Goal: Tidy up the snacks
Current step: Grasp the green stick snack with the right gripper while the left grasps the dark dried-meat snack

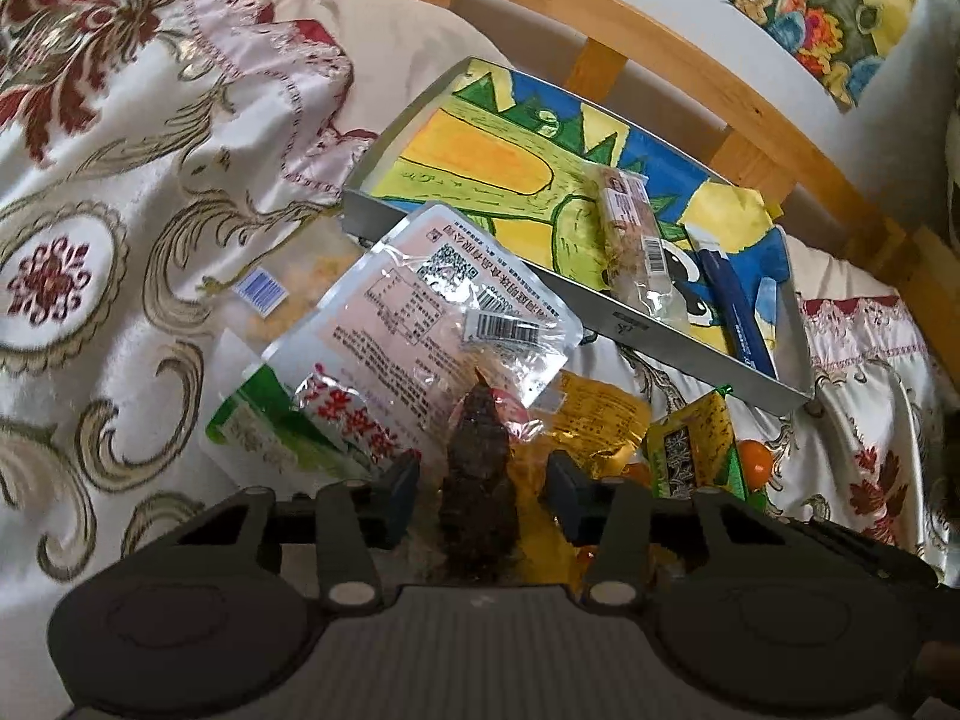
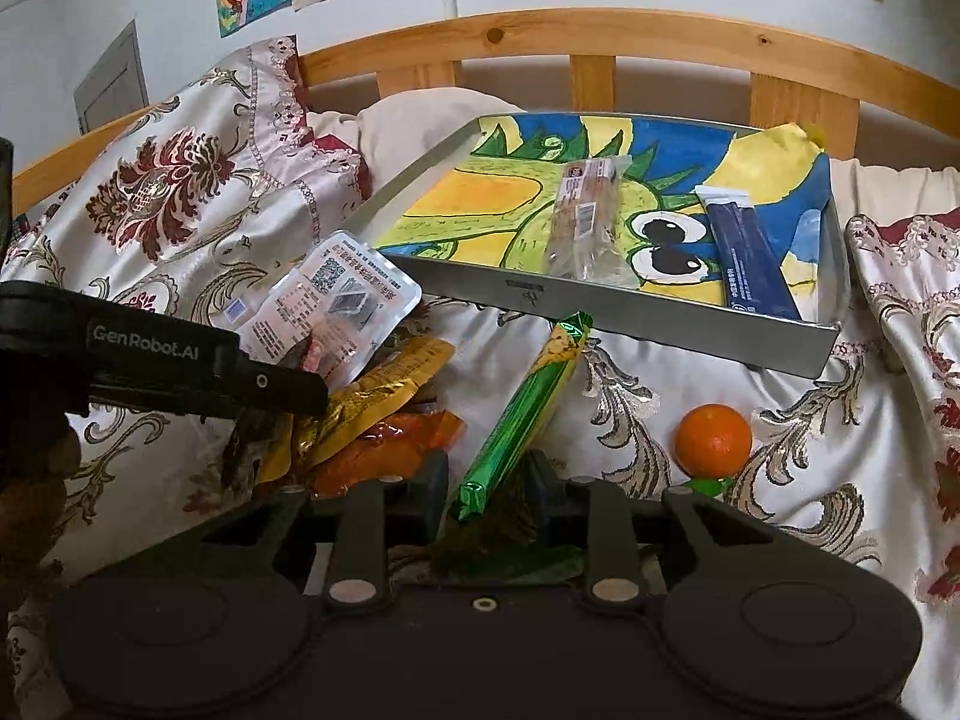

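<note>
Looking along your left gripper (image 1: 483, 480), you have a dark brown, pointed snack in clear wrap (image 1: 477, 468) standing between the fingers; gaps show on both sides of it, so you cannot tell whether the pads press on it, and its lower end is hidden behind the gripper body. Its wrapper blends into the pile, so its edges are hard to trace. A clear pouch with pink print and barcodes (image 1: 420, 306) lies just beyond it, leaning over a green-and-white packet (image 1: 270, 426) and a gold foil packet (image 1: 594, 420).

Your right gripper (image 2: 489, 489) has its jaws narrowed around the near end of a long green foil bar (image 2: 528, 408), which slants away toward the tray; whether the pads actually grip it is unclear, and a dark green scrap below it is cut off by the gripper.

The shallow grey metal tray lined with a bright dinosaur drawing (image 2: 660, 324) sits tilted on the floral white bedspread (image 2: 810, 480), holding a clear-wrapped pale snack stick (image 2: 585, 216) and a dark blue sachet (image 2: 750, 258). A small orange fruit (image 2: 714, 438) lies on the cover near the tray, right of the green bar. An orange packet (image 2: 390, 450) is partly buried under the gold one. A wooden bed rail (image 2: 600, 30) runs behind.
</note>
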{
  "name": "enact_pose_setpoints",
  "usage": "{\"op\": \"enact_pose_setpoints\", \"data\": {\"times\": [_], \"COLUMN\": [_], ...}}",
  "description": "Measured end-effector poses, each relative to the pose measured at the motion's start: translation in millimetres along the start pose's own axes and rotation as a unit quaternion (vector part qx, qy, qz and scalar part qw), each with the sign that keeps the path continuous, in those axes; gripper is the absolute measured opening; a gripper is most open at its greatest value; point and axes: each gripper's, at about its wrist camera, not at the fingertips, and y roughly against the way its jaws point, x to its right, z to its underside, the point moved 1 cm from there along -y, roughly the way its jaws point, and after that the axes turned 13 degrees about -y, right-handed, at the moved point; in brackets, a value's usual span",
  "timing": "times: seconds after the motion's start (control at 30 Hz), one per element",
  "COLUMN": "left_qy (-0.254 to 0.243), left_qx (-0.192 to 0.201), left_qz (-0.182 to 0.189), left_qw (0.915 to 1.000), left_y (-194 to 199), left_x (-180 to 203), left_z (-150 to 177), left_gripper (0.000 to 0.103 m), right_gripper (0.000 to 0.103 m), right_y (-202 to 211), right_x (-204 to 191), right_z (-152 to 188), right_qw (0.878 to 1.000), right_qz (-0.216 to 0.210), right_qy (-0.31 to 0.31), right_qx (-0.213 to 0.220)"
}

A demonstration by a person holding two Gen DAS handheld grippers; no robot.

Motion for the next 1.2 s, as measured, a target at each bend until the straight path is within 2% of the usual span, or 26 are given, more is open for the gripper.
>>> {"op": "enact_pose_setpoints", "data": {"times": [0.23,0.47,0.6,0.87,1.2], "left_qy": [0.016,0.016,0.01,0.006,0.004], "left_qx": [-0.004,-0.004,0.0,0.011,0.029], "left_qz": [0.011,0.024,0.034,0.044,0.062], "left_qw": [0.9998,0.9996,0.9994,0.999,0.9977], "left_y": [8.3,11.2,13.8,19.6,26.5], "left_x": [-3.8,-1.0,2.8,5.3,10.7], "left_z": [8.6,11.0,10.5,8.4,3.3], "left_gripper": [0.048,0.048,0.048,0.048,0.048], "right_gripper": [0.029,0.02,0.015,0.013,0.012], "right_y": [0.8,3.4,8.5,16.2,26.7], "right_x": [-1.0,-5.1,-9.4,-18.6,-14.5], "right_z": [-1.1,-1.0,-0.9,0.4,-6.9], "right_qw": [1.0,1.0,0.999,0.995,0.992], "right_qz": [0.0,0.02,0.028,0.04,0.05], "right_qy": [0.0,0.02,0.041,0.075,0.063], "right_qx": [0.001,0.004,0.017,0.045,0.093]}}
